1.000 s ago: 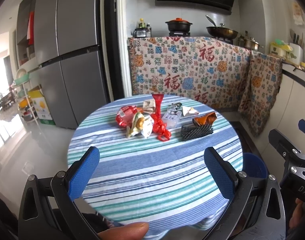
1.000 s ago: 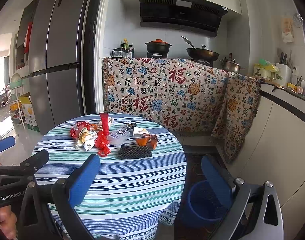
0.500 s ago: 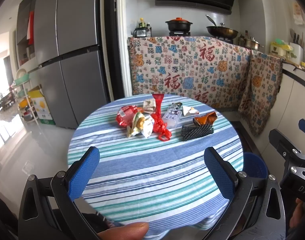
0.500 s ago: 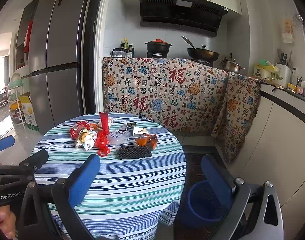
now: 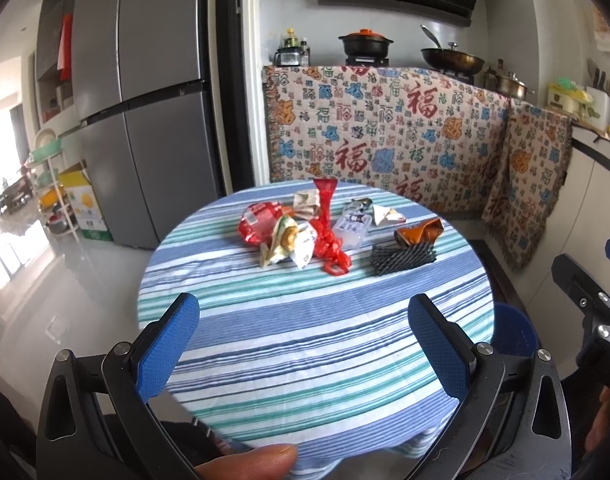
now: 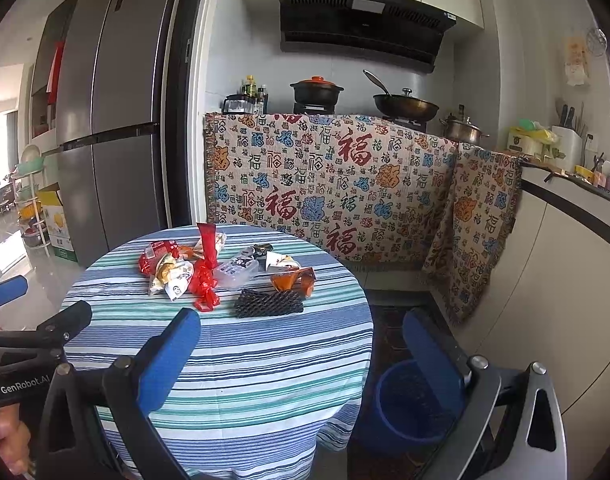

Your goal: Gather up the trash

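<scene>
Kitchen setting: a round table under a blue, green and white striped cloth (image 5: 305, 328) stands before a counter draped in patterned fabric. Litter sits clustered at the table's far side: a red crinkled snack bag (image 5: 257, 222), a white and yellow crumpled wrapper (image 5: 289, 242), a red plastic tie-shaped wrapper (image 5: 327, 228), a clear plastic tray (image 5: 351, 224), an orange foil packet (image 5: 419, 232) and, nearest, a black foam mesh sleeve (image 5: 401, 258). A blue round bin (image 6: 409, 404) stands on the floor right of the table. The left gripper (image 5: 305, 332) and right gripper (image 6: 301, 344) both hang at the near edge, jaws spread wide, holding nothing. Collection appears not yet begun. Next, a gripper likely needs to reach far across, close on one piece, then carry it right to the bin.
</scene>
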Demonstrator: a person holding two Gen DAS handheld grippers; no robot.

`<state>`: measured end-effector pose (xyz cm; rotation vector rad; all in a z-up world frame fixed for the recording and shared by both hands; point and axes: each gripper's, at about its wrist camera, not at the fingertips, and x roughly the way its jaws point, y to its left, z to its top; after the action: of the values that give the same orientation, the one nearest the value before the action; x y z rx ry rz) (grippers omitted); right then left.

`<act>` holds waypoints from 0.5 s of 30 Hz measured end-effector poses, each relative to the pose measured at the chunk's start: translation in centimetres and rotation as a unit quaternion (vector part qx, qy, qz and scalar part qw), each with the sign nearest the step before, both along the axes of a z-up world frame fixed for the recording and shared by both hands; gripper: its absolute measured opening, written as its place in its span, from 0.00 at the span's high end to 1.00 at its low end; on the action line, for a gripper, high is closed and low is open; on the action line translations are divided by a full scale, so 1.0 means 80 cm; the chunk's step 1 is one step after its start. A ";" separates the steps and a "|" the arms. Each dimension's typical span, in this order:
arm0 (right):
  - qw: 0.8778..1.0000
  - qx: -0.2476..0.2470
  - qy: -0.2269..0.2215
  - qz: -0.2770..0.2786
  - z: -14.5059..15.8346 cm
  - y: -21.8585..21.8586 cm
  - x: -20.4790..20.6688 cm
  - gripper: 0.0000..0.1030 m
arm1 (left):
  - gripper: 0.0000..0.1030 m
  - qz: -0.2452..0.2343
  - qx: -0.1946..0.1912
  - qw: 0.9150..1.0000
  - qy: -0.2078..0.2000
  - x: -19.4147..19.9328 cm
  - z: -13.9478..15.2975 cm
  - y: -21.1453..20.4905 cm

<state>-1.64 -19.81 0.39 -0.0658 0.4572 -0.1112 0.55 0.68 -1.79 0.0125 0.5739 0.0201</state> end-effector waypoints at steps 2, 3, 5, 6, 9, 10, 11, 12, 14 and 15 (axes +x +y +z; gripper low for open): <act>1.000 0.000 0.002 0.001 -0.001 0.000 0.002 0.00 | 0.00 0.003 -0.001 1.000 0.003 0.002 -0.002 0.004; 1.000 0.000 0.002 0.001 -0.002 0.001 0.002 0.00 | 0.00 0.004 -0.002 1.000 0.004 0.002 -0.003 0.005; 1.000 0.000 0.004 0.001 -0.003 0.002 0.003 0.00 | 0.00 0.007 -0.003 1.000 0.005 0.002 -0.004 0.008; 1.000 0.000 0.004 0.002 -0.004 0.002 0.003 0.00 | 0.00 0.008 -0.004 1.000 0.006 0.003 -0.004 0.010; 1.000 -0.001 0.006 0.004 -0.006 0.005 0.005 0.00 | 0.00 0.011 -0.006 1.000 0.010 0.007 -0.006 0.016; 1.000 -0.001 0.007 0.004 -0.007 0.005 0.006 0.00 | 0.00 0.012 -0.007 1.000 0.011 0.008 -0.008 0.018; 1.000 -0.001 0.008 0.005 -0.008 0.005 0.007 0.00 | 0.00 0.014 -0.009 1.000 0.013 0.011 -0.009 0.020; 1.000 -0.001 0.008 0.004 -0.009 0.005 0.008 0.00 | 0.00 0.016 -0.009 1.000 0.015 0.013 -0.011 0.022; 1.000 -0.001 0.011 0.004 -0.012 0.005 0.010 0.00 | 0.00 0.020 -0.010 1.000 0.020 0.016 -0.016 0.026; 1.000 -0.001 0.012 0.004 -0.013 0.005 0.010 0.00 | 0.00 0.022 -0.010 0.999 0.022 0.018 -0.018 0.028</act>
<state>-0.82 -19.40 -0.63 -0.0707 0.4805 -0.1032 1.99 2.95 -3.25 -0.0199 0.6190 0.0558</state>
